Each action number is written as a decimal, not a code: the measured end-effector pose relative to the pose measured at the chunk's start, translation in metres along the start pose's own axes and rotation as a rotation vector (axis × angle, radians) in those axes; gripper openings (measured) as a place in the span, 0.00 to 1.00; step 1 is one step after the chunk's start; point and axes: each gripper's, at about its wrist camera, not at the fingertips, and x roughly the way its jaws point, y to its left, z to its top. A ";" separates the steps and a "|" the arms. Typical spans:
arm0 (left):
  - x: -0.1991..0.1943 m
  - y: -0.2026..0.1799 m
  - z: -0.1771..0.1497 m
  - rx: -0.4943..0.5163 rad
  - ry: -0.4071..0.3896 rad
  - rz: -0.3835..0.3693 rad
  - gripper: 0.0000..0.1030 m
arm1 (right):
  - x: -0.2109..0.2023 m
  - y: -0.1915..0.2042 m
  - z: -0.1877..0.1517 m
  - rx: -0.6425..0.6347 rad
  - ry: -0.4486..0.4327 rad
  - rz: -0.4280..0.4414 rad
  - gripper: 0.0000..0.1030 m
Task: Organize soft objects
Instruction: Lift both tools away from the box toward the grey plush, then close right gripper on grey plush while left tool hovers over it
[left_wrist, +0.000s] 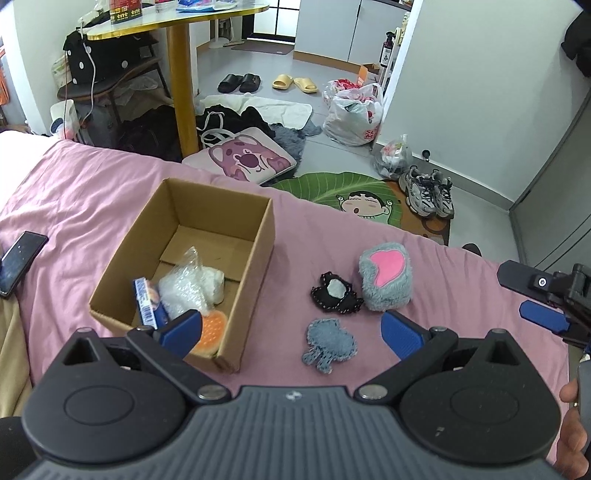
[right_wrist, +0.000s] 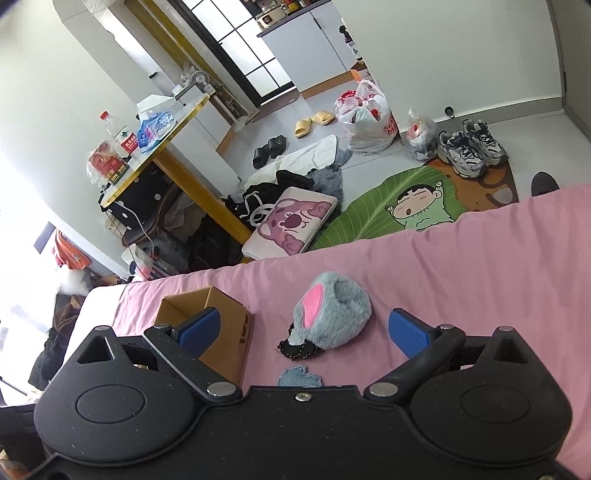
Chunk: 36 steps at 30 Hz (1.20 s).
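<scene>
On the pink bedsheet (left_wrist: 92, 192) stands an open cardboard box (left_wrist: 264, 236) holding a clear plastic bag (left_wrist: 184, 284), a blue packet (left_wrist: 146, 299) and an orange waffle-like sponge (left_wrist: 212, 330). To its right lie a fluffy grey toy with a pink patch (left_wrist: 386, 278) (right_wrist: 332, 314), a black patch with a grey centre (left_wrist: 336, 293) (right_wrist: 299, 349) and a blue denim patch (left_wrist: 330, 345) (right_wrist: 299, 376). My left gripper (left_wrist: 291, 332) is open above the denim patch. My right gripper (right_wrist: 304, 328) is open around the fluffy toy, and shows at the left wrist view's right edge (left_wrist: 532, 295).
A dark phone (left_wrist: 18, 262) lies on the bed's left side. Beyond the bed edge the floor holds a bear cushion (left_wrist: 243, 157), a green leaf rug (left_wrist: 351, 192), sneakers (left_wrist: 430, 194), plastic bags (left_wrist: 354, 114), slippers and a yellow-legged table (left_wrist: 183, 85).
</scene>
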 end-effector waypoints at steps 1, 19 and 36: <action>0.002 -0.003 0.002 0.000 0.000 0.002 0.99 | 0.002 -0.003 0.002 0.001 0.009 0.009 0.95; 0.048 -0.053 0.020 -0.047 -0.053 -0.006 0.83 | 0.068 -0.076 0.010 0.239 0.080 0.109 0.74; 0.117 -0.083 0.020 -0.181 -0.026 -0.078 0.45 | 0.119 -0.110 -0.004 0.439 0.179 0.178 0.46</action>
